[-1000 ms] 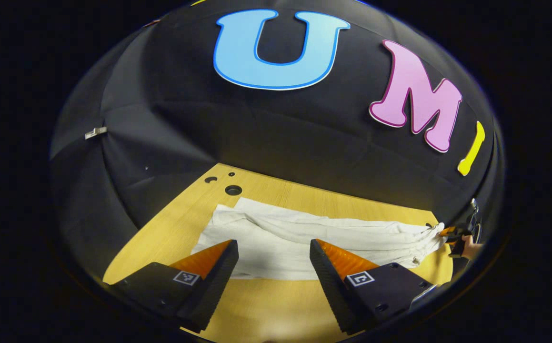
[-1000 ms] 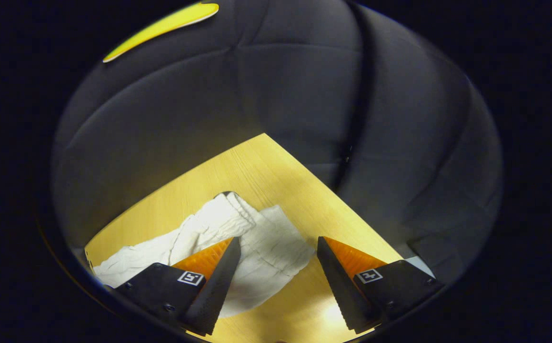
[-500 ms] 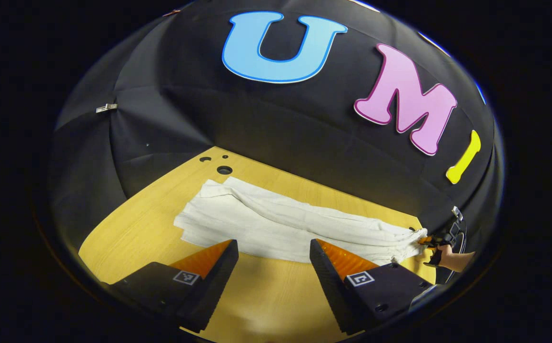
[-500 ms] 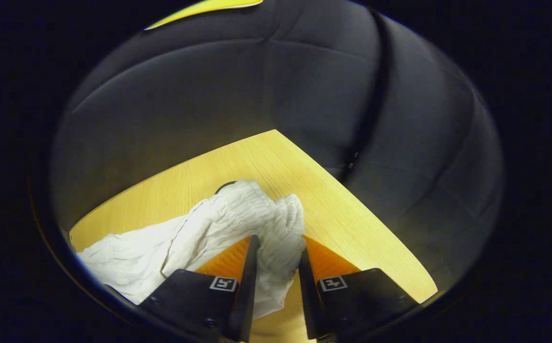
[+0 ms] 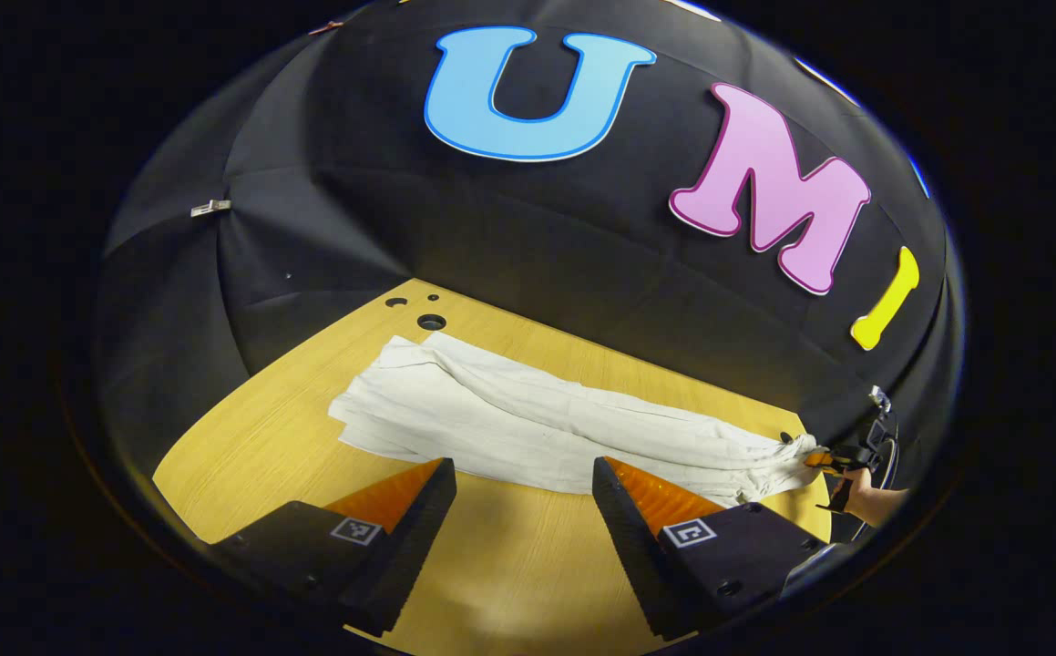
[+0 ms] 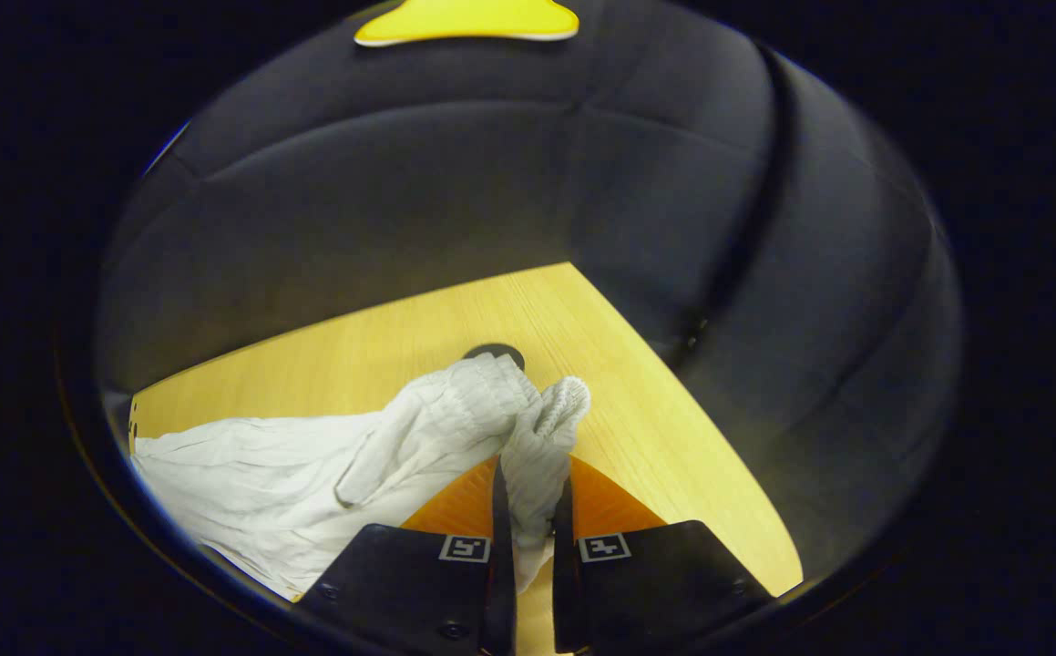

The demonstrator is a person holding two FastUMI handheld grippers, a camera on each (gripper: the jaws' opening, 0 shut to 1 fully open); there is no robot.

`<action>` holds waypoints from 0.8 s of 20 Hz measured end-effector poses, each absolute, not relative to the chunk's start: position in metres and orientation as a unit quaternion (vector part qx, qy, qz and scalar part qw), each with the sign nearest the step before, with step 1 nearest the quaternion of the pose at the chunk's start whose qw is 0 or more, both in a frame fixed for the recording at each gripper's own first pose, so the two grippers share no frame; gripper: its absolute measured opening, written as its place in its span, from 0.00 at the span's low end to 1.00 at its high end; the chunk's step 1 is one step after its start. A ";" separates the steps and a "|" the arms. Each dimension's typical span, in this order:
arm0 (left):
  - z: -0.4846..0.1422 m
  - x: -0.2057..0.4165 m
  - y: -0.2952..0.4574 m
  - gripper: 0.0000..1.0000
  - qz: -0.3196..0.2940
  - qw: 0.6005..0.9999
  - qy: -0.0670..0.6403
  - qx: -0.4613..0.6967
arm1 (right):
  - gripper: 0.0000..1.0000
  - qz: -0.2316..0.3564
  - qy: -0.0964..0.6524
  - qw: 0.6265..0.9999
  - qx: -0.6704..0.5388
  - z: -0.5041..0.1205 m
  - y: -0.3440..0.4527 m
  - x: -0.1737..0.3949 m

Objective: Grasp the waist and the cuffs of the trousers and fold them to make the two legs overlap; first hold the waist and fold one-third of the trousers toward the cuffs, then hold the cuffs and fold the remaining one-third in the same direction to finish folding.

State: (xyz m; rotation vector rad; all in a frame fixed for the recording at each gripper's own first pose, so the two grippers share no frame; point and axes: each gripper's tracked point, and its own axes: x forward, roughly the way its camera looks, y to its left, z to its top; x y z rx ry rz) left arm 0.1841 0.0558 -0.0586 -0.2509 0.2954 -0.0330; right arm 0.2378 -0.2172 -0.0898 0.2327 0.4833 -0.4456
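Your right hand-held gripper [image 6: 528,510] pinches the trousers' [image 6: 327,465] waist; a second ago it gaped. Your left hand-held gripper [image 5: 523,497] hangs wide apart, empty, over the desk [image 5: 263,419].

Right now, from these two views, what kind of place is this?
Probably a recording booth, not a home: black cloth walls surround a bare wooden table, where white trousers lie with the right gripper shut on their waist.
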 end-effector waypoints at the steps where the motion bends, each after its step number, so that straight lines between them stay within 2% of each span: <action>1: -0.056 0.181 0.058 0.96 -0.014 0.981 0.144 -0.126 | 0.20 -0.213 0.219 0.947 0.104 -0.074 -0.215 0.237; 6: -0.056 0.165 0.082 0.96 0.002 0.981 0.148 -0.127 | 0.20 -0.166 0.159 0.970 0.084 -0.009 -0.198 0.230; 13: -0.065 0.142 0.154 0.96 0.045 0.979 0.153 -0.126 | 0.20 -0.119 0.119 0.983 0.069 -0.003 -0.194 0.227; 16: -0.062 0.140 0.175 0.96 0.042 0.976 0.147 -0.154 | 0.20 -0.091 0.115 0.985 0.086 -0.004 -0.195 0.225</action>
